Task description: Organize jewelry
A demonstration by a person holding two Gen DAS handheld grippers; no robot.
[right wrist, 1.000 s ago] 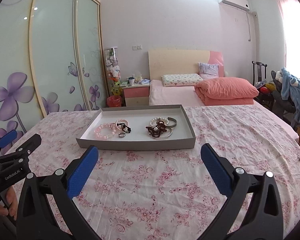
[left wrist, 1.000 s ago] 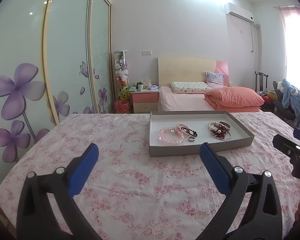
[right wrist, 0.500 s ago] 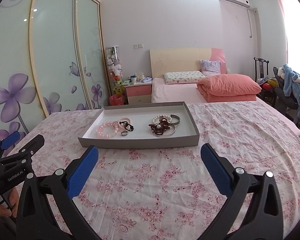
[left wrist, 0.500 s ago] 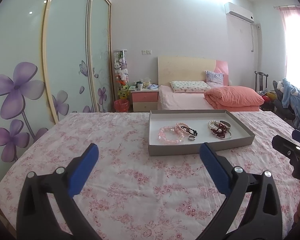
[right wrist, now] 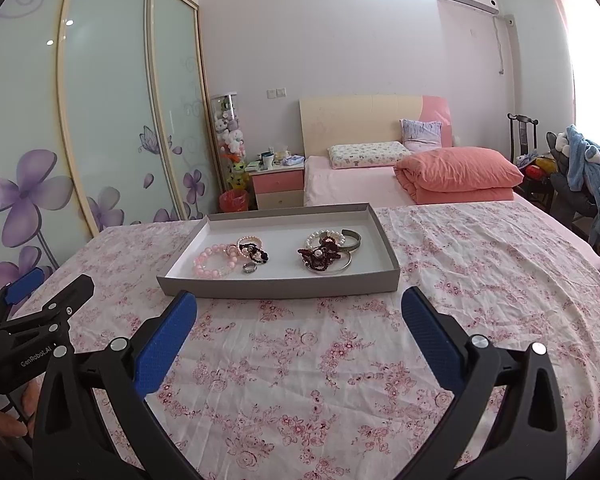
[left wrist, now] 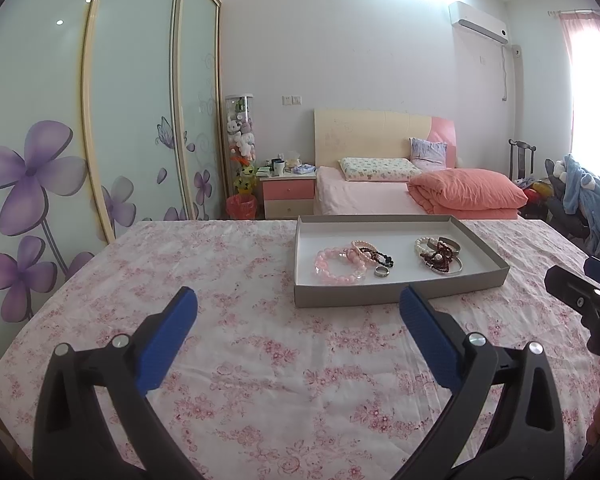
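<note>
Jewelry [right wrist: 272,254] is being kept in a gray tray [right wrist: 278,286] on the flowery sheet [right wrist: 300,360]. The left gripper [left wrist: 298,322] and right gripper [right wrist: 298,322] are both being held wide apart, near the tray, with nothing gripped.

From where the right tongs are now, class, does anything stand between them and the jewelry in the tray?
Only the tray's near wall. The floral sheet ahead of the right tongs lies bare, and the pink bead bracelet sits just behind that low wall.
</note>
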